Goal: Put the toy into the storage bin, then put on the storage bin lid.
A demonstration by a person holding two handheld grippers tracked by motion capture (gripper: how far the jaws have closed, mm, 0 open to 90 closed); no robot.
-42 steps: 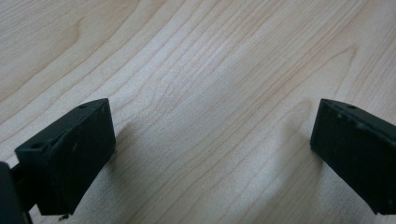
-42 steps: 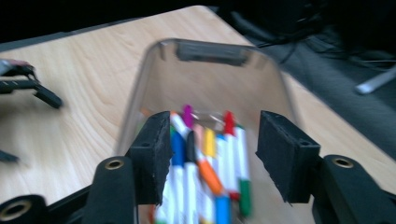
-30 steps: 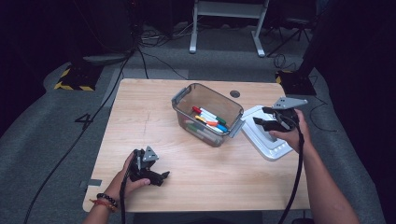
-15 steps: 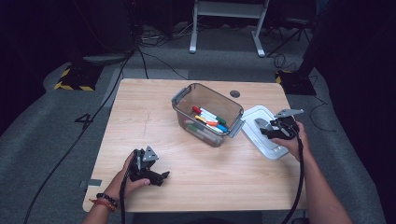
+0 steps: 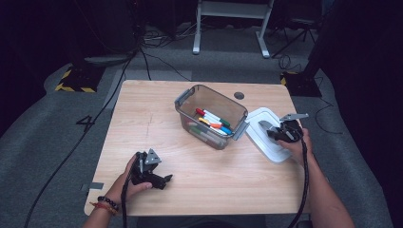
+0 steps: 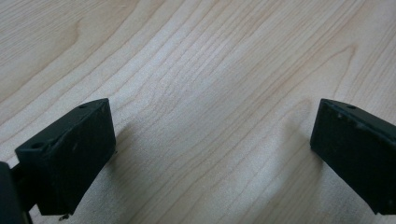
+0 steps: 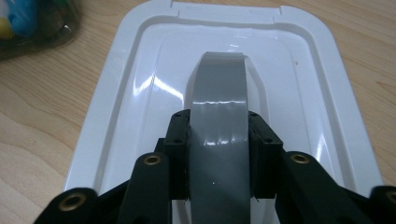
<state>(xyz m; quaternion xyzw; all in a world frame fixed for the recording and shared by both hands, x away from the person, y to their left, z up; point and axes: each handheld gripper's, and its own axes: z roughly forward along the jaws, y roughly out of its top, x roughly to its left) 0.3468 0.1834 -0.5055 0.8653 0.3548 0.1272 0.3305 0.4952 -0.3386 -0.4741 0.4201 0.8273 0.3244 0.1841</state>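
The right gripper [image 7: 218, 154] had just been closing, and its jaws pinched the grey handle strip [image 7: 218, 116] of the white lid [image 5: 268, 137], pads pressing both sides of the strip. The lid lay flat on the table [image 5: 142, 118] at the right, just beside the clear bin of markers [image 5: 211, 116], near its right end clasp. In the right gripper view the handle's long axis ran straight away between the jaws, so the grip was square across it. The bin lay left and slightly far of the lid, so the lid likely needed to be lifted and carried left over the bin's open top. The left gripper [image 5: 152, 173] rested at the near left of the table, jaws wide apart with nothing between them, well apart from bin and lid. The right hand was plainly the nearer one.
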